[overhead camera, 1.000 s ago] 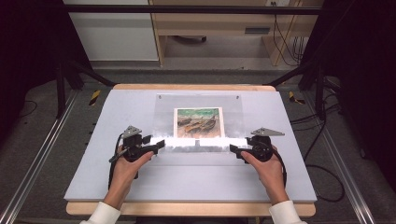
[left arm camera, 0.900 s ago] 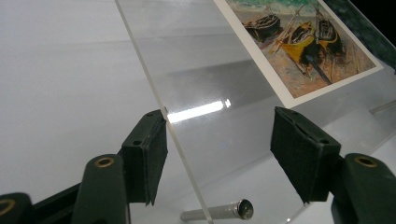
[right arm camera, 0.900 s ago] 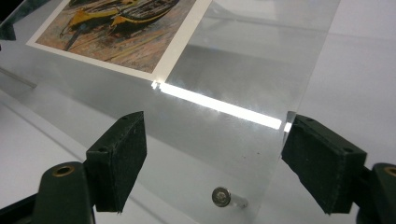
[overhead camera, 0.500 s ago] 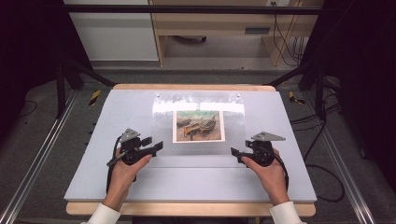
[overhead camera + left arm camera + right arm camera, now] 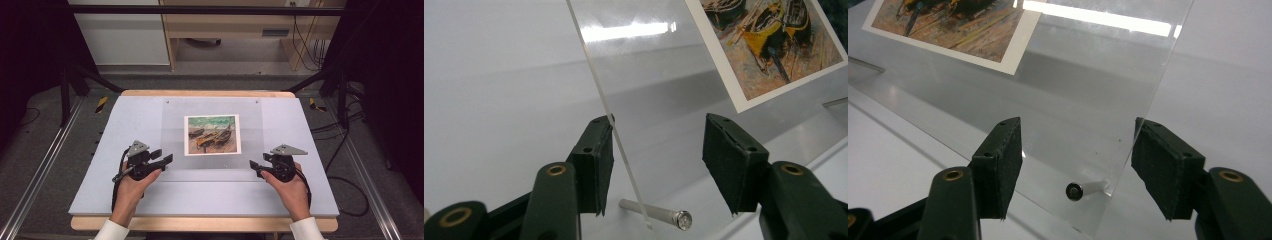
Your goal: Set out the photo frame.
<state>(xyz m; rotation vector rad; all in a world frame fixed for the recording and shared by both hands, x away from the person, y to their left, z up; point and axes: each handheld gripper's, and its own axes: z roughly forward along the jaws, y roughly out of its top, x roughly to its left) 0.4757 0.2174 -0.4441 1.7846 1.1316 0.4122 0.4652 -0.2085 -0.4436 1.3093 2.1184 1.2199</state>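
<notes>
Left gripper, lower left of centre in the high view: jaws spread and just been closing, the clear acrylic sheet's left edge standing between them; in the left gripper view that edge lies against the left pad, the right pad well apart. Right gripper, lower right of centre: jaws likewise spread and just been closing, straddling the sheet's right edge without pinching it. A metal standoff pin sits at the sheet's corner between these jaws. The boat painting print lies under the sheet, centre of the pale blue table mat.
</notes>
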